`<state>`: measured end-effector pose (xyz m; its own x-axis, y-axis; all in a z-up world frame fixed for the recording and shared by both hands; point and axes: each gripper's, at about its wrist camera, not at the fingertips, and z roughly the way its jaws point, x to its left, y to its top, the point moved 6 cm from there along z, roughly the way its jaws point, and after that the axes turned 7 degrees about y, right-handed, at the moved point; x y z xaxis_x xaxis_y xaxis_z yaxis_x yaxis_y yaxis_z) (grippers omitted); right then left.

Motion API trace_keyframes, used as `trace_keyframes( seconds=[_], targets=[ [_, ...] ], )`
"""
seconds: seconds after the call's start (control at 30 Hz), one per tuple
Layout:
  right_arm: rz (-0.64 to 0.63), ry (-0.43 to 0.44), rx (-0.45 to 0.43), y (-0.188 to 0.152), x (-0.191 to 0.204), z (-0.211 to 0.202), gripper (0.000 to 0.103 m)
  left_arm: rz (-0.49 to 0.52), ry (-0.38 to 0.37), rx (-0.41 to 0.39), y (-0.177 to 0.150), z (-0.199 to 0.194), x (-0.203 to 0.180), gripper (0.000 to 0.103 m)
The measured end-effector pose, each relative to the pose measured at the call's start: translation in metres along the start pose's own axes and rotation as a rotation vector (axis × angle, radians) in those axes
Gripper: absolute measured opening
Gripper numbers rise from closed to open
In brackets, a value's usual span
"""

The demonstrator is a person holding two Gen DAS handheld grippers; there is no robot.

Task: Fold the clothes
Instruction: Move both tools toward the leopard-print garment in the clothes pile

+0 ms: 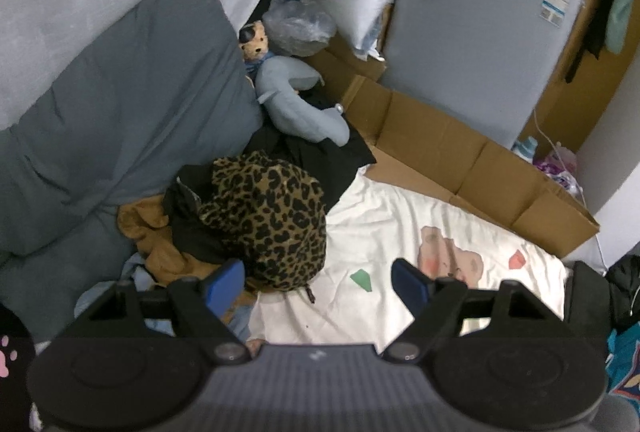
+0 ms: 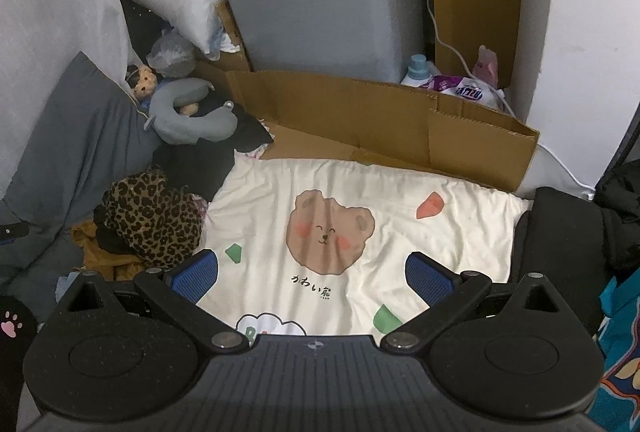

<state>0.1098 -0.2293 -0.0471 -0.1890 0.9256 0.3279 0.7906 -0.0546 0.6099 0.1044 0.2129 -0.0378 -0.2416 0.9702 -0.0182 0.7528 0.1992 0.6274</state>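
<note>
Showing Japanese writing, bear-print sheet point(image 2: 360, 191) under spread jaws.

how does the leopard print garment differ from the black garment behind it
The leopard print garment is tan with black spots; the black garment is plain and dark. The leopard one is bunched into a rounded heap on top of the pile, while the black one lies flatter and spreads toward the cardboard. The grey neck pillow rests on the black one; nothing rests on the leopard one. Both are unfolded, beside the bear-print sheet.
</note>
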Motion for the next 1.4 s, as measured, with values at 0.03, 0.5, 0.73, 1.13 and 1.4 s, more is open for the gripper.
trace_keyframes(
  seconds=[0.03,0.5,0.73,1.13,1.4],
  targets=[
    [-0.002,0.008,0.000,0.002,0.001,0.003,0.102,0.004,0.007,0.000,0.001,0.003,0.002,0.082],
    [-0.043,0.100,0.064,0.020,0.003,0.071,0.102,-0.004,0.029,-0.020,0.016,0.067,0.008,0.084],
    [-0.096,0.129,0.106,0.029,0.006,0.120,0.102,-0.071,0.050,-0.035,0.031,0.116,0.014,0.083],
    [-0.134,0.272,0.160,0.036,0.016,0.245,0.102,-0.124,0.153,-0.005,0.056,0.201,0.027,0.083],
    [-0.070,0.344,0.150,0.008,0.023,0.306,0.102,-0.104,0.168,0.001,0.060,0.221,0.038,0.083]
  ],
)
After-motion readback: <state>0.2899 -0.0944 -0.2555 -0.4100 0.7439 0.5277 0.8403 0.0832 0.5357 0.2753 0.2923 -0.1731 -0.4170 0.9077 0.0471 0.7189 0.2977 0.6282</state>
